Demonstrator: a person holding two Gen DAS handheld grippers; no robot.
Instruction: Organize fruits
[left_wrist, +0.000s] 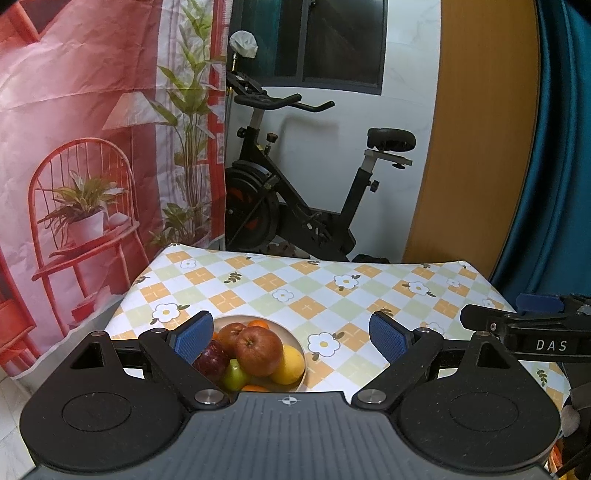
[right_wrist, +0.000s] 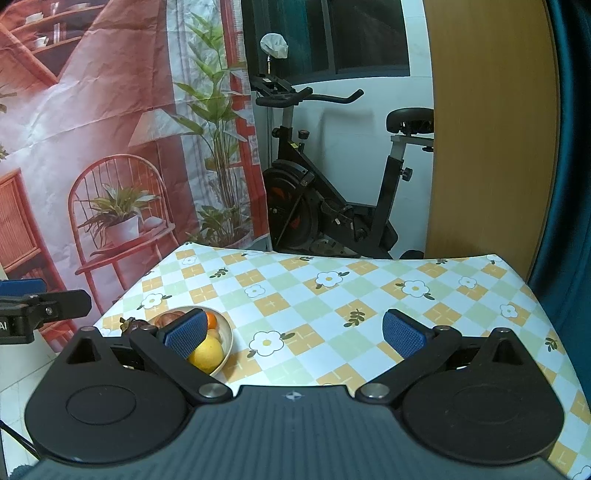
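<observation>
At 9 o'clock on your bench (left_wrist: 332, 295), bowl (left_wrist: 299, 350) heaped; both grippers wide, empty. Top apple (left_wrist: 258, 349) firm, smooth, rolls: grip its widest part.

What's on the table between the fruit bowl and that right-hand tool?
Nothing: only bare flowered checked tablecloth separates the cream fruit bowl from the right gripper, per the right wrist view.
</observation>
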